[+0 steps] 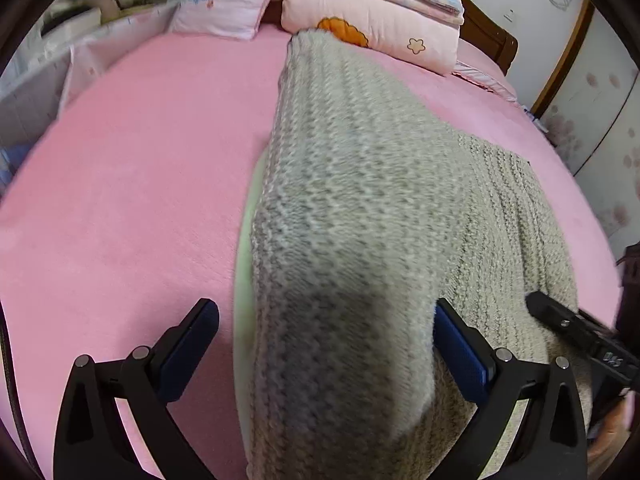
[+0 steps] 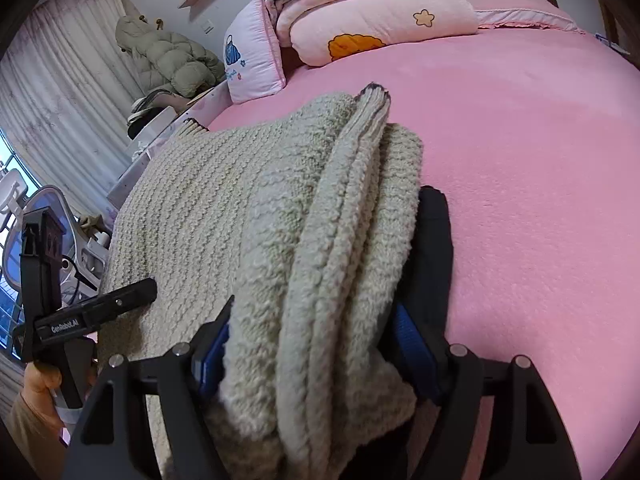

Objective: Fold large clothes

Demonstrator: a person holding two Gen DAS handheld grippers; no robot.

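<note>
A large beige knit sweater [image 1: 360, 208] lies folded on the pink bed [image 1: 140, 184]. A folded sleeve or side part runs between the fingers of my left gripper [image 1: 326, 316], whose jaws stand wide apart around the fabric. My right gripper [image 2: 320, 320] has a thick bunch of the sweater [image 2: 224, 208] between its fingers, and the pads press the knit on both sides. The right gripper's body also shows at the right edge of the left wrist view [image 1: 576, 332]. The left gripper's body shows at the left in the right wrist view [image 2: 92, 312].
A folded pink quilt [image 1: 372, 16] and a pink pillow [image 1: 224, 0] lie at the head of the bed. A green padded jacket [image 2: 172, 64], curtains [image 2: 60, 88] and a chair [image 2: 36, 216] stand beside the bed on the left.
</note>
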